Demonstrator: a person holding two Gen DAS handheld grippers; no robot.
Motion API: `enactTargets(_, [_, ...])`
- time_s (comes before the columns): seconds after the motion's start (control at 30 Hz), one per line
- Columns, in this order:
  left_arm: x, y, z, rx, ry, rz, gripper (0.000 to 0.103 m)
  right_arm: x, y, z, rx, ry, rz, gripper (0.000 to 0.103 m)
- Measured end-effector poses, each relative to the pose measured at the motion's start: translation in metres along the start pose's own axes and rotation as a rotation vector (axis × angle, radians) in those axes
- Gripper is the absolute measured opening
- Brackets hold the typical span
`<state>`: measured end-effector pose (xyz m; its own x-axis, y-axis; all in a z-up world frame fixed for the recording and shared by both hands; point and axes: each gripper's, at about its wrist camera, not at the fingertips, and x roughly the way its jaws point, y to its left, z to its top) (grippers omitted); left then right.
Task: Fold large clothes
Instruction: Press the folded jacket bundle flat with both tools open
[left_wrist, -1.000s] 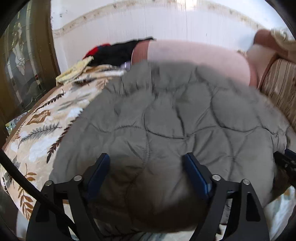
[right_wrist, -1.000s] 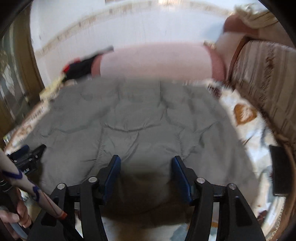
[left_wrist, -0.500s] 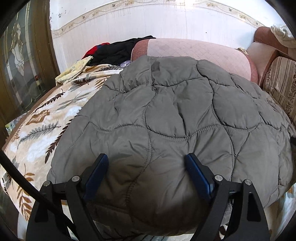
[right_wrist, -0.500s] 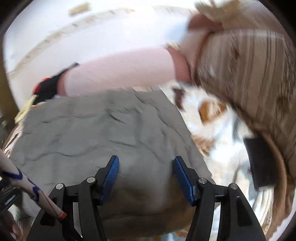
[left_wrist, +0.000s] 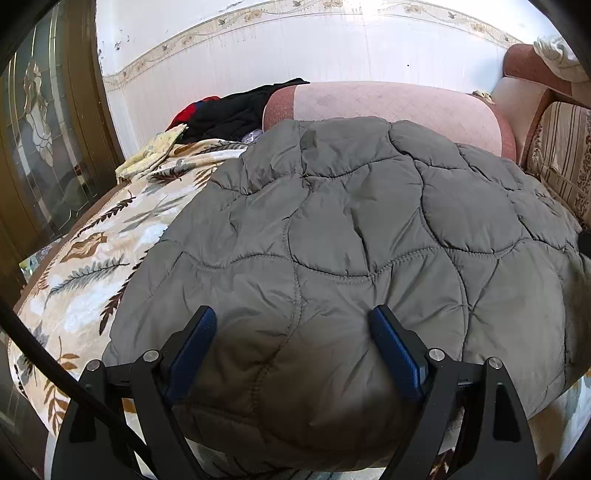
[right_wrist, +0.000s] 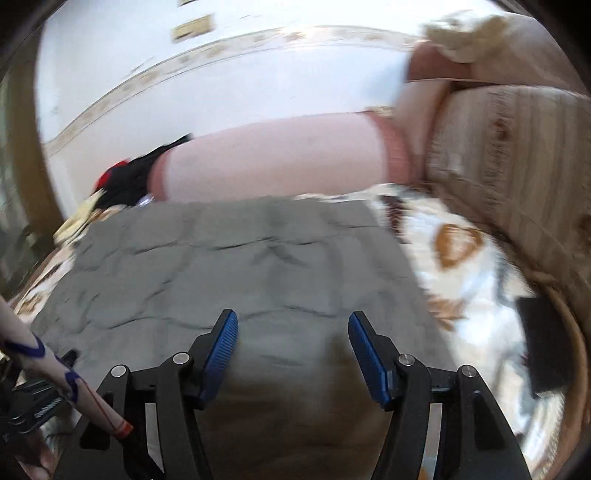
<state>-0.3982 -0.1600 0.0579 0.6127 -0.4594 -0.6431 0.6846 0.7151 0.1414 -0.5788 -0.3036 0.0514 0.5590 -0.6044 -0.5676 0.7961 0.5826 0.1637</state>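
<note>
Grey quilted padded jacket lies spread on the leaf-patterned bedspread – its near edge under both tools. Left gripper and right gripper released, holding nothing.

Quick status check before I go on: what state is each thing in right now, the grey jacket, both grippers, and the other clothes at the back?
Grey quilted jacket: spread flat on the leaf-print blanket, puffy, not held.
Left gripper: fingers wide open over the jacket's near edge.
Right gripper: fingers open above the jacket, nothing gripped; view blurred.
Black and red clothes: heaped unfolded beside the pink bolster.
</note>
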Motion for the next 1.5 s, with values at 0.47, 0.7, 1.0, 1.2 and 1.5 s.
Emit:
enactTargets(0.47, [-0.001, 0.004, 0.002, -0.018, 0.007, -0.017, 0.085, 0.04, 0.024, -0.006, -0.055, 0.12, 0.06, 0.077])
enactTargets(0.7, [-0.006, 0.01, 0.002, -0.022, 0.003, -0.03, 0.085, -0.014, -0.019, -0.004, 0.054, 0.024, -0.039, 0.077])
enactTargets(1.0, [0.003, 0.016, 0.002, -0.05, 0.043, -0.059, 0.087, 0.007, -0.054, -0.041, 0.122, 0.223, -0.174, 0.08])
enactTargets(1.2, [-0.034, 0.046, -0.007, -0.127, -0.014, -0.042, 0.087, -0.026, -0.04, -0.036, 0.058, 0.09, -0.162, 0.075])
enactTargets(1.5, [0.002, 0.063, -0.021, -0.182, 0.144, -0.007, 0.089, -0.011, 0.016, -0.063, -0.073, 0.192, -0.007, 0.076])
